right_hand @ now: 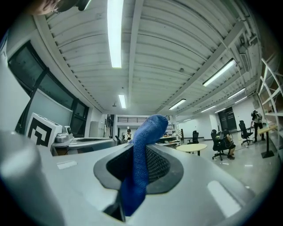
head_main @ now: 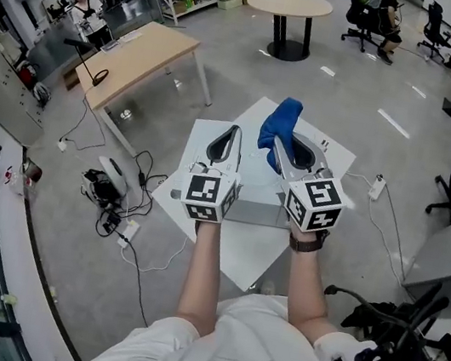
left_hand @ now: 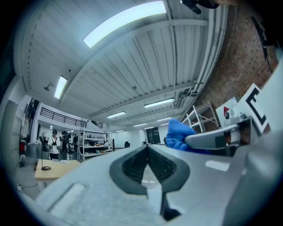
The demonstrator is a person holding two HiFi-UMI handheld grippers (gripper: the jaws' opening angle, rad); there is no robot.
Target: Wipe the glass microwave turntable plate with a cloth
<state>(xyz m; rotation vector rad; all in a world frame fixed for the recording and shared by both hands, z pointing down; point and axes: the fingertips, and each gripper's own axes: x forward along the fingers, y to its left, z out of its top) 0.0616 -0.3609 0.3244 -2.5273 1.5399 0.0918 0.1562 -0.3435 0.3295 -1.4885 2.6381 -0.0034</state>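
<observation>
Both tools are raised and pointing away from the table [head_main: 239,260], so you'd be lowering them without seeing the glass plate. I can't pick it out in any view, and if it lies on the table it's hidden under the marker cubes and your forearms. Starting on your left, the left gripper [left_hand: 148,148] is the risk to the glass: come down blind and its hard tips could knock or skate the plate toward a table edge, since nothing is steadying it yet. On your right, the blue cloth [right_hand: 148,132] is pinched by a narrow fold only, with most of it standing loose above the tips. I'd judge a firm wiping drag could pull it free, or let bare plastic scrape the glass instead of fabric. The left fingers [left_hand: 128,167] are pressed together with nothing between the dark pads and touch nothing around them. The right gripper [head_main: 279,144] is clenched on the cloth, which runs up through the seam between its pads and flops over the tips
</observation>
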